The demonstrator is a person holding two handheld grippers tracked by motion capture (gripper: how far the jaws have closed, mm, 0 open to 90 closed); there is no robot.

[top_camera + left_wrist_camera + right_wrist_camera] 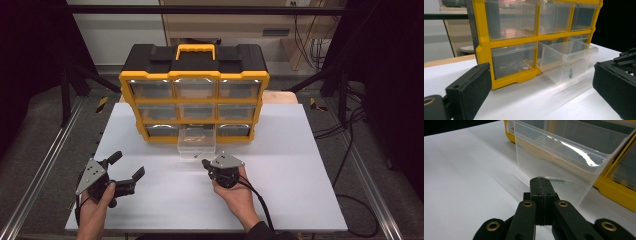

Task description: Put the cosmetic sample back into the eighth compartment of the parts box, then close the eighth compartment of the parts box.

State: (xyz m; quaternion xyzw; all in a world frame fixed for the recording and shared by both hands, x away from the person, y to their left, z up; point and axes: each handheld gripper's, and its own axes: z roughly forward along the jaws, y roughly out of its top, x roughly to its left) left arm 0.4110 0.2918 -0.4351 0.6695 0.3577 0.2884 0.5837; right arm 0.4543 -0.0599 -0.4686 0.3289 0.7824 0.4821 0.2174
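Note:
A yellow and black organizer (194, 80) with clear drawers stands at the back of the white table (280, 200). Its bottom middle drawer (197, 142) is pulled out. My right gripper (205, 162) sits just in front of that drawer with its jaws pressed together, and a thin silvery screw (555, 179) sticks out sideways from the tips, close to the drawer's front wall (564, 167). My left gripper (127, 165) rests at the front left, open with nothing between its fingers (470, 90). In the left gripper view a small dark screw (570, 73) shows at the drawer (567, 60).
The organizer's other drawers are pushed in; the bottom left one (512, 61) holds small parts. Metal frame rails (45, 170) run along both sides of the table, and cables (350, 125) lie on the floor at the right.

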